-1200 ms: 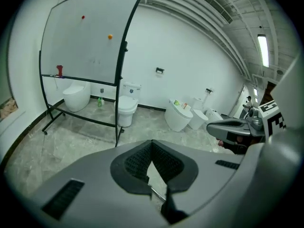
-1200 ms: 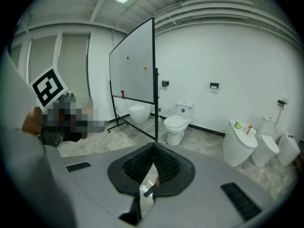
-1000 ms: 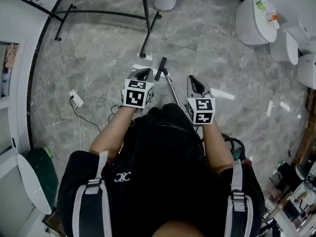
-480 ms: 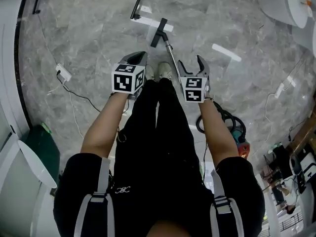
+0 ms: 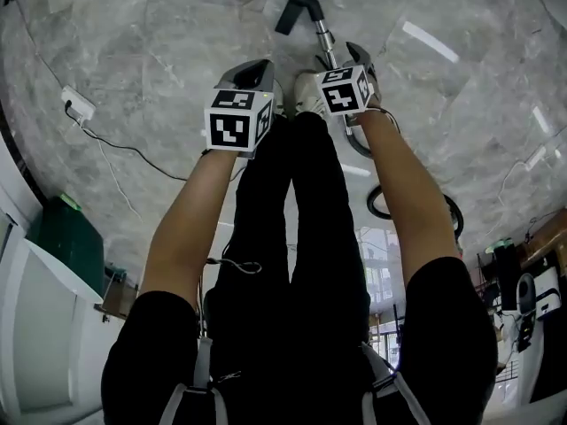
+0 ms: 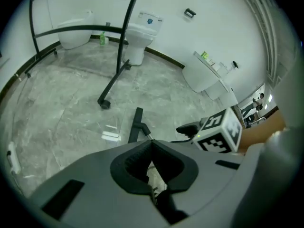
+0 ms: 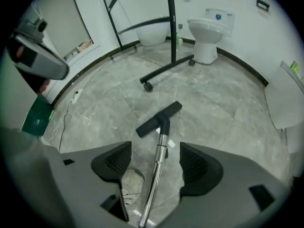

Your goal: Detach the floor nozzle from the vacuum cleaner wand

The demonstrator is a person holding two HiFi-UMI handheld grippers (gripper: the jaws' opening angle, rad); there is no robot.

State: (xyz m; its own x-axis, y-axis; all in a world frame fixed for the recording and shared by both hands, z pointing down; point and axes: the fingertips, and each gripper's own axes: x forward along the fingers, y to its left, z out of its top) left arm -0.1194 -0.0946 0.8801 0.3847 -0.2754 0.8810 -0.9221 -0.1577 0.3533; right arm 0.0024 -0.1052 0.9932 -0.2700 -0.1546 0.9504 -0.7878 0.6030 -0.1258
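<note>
Moved: left gripper [image 6: 152,144] and right gripper [image 7: 155,161] lowered toward wand [image 7: 160,148] | right: jaws stood wide, wand between them for clamping, untouched | left: closed, empty, beside wand | floor nozzle [image 7: 159,119] lay attached at wand's far end.

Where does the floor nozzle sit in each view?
Head view: nozzle at the top edge, near centre.
Left gripper view: nozzle just left of centre.
Right gripper view: nozzle at centre.
Shared landmark: the chrome wand joined to it.
</note>
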